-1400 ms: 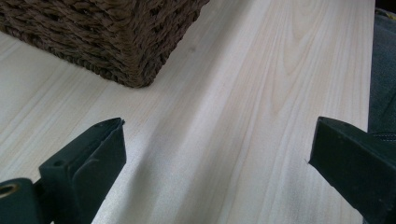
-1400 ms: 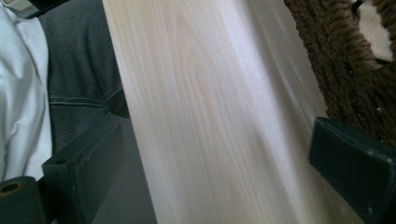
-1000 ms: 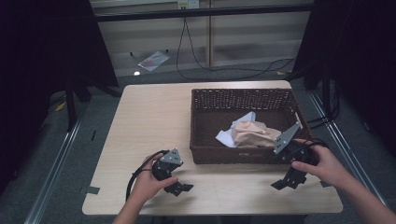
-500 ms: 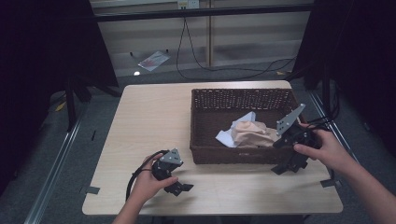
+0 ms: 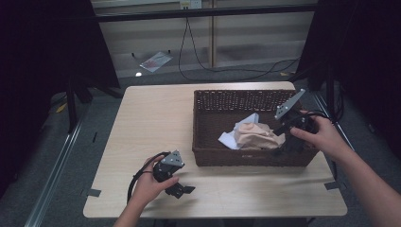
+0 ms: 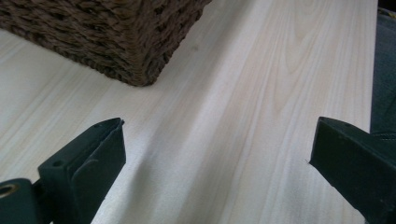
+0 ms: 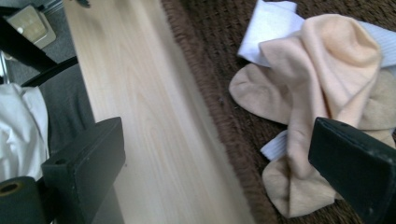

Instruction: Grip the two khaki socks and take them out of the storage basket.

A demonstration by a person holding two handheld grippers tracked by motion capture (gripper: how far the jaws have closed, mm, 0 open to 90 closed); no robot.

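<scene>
Right tongs (image 5: 283,147) gape over the basket's (image 5: 246,157) near rim by socks (image 5: 257,136); left tongs (image 5: 182,190) gape on bare table (image 5: 156,118).

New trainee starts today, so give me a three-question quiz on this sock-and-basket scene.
1. True or false: the left claw holds a sock.
2. Which claw is over the wicker basket? A) left B) right C) both
3. Fill in: the peach socks lie on a ___ cloth.

Key: 1. False, its jaws stand open over bare table. 2. B, the right claw is at the basket's right end. 3. White.
</scene>
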